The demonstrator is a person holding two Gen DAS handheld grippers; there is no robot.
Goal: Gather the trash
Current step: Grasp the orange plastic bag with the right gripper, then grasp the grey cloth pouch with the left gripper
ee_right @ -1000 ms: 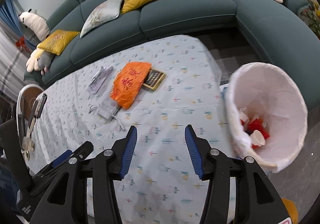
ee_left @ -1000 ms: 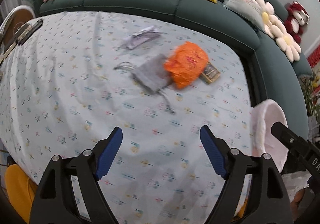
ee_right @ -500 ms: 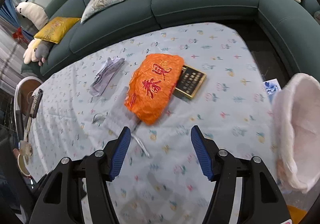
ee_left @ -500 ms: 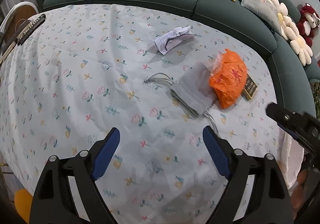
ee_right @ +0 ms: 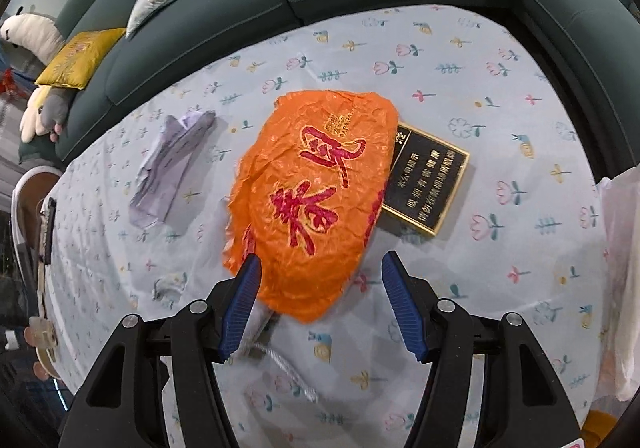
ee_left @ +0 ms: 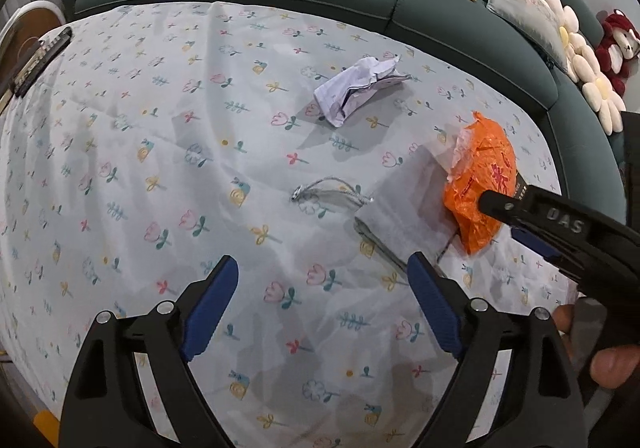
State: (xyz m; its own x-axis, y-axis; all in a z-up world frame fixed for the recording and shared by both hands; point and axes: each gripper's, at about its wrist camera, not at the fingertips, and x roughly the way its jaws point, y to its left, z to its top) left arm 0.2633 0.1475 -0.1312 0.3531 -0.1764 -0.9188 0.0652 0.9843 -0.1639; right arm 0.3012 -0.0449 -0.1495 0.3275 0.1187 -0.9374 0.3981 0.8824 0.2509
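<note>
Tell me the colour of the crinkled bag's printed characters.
Red on the crinkled orange plastic bag; clearest in the right wrist view.

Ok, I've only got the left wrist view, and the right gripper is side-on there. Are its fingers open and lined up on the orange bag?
Observer: Yes. The right gripper is open, and the near end of the orange bag shows between its fingers. Nothing is gripped yet.
Operator: Is anything tucked under that bag on its far side?
Observer: A black box with gold lettering lies flat, with one corner under the bag's right edge.
Operator: And where's the bin?
Observer: A white bin liner shows at the far right edge of the right wrist view.
</note>
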